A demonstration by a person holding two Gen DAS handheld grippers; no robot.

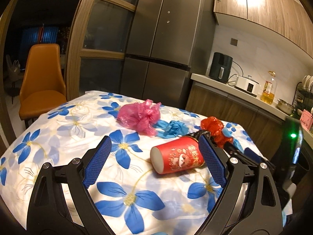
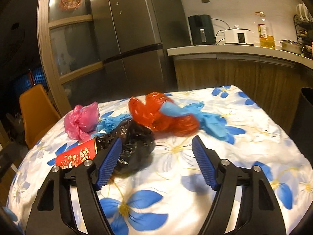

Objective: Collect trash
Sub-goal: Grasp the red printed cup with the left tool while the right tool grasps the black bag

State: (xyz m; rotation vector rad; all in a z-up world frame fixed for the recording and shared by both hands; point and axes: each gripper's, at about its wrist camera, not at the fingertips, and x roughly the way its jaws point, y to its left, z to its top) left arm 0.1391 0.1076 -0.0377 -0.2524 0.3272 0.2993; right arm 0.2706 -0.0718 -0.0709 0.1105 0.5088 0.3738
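Note:
A red paper cup [image 1: 176, 158] lies on its side on the flowered tablecloth [image 1: 58, 137], just inside the right finger of my open left gripper [image 1: 154, 140]. Behind it lie a crumpled pink bag [image 1: 139, 115], a blue glove [image 1: 172, 128] and a red plastic bag [image 1: 214, 129]. In the right wrist view my right gripper [image 2: 156, 140] stands open, nothing pressed between its pads. A crumpled black bag [image 2: 135, 143] sits against its left finger. The red cup [image 2: 78, 154] is further left, and the red bag [image 2: 162, 115] and blue gloves [image 2: 205, 119] lie ahead.
An orange chair [image 1: 41, 82] stands off the table's far left corner. A steel fridge [image 1: 166, 39] is behind, and a counter [image 2: 234, 50] with appliances and an oil bottle runs along the right. A dark container [image 2: 305, 107] stands off the table's right edge.

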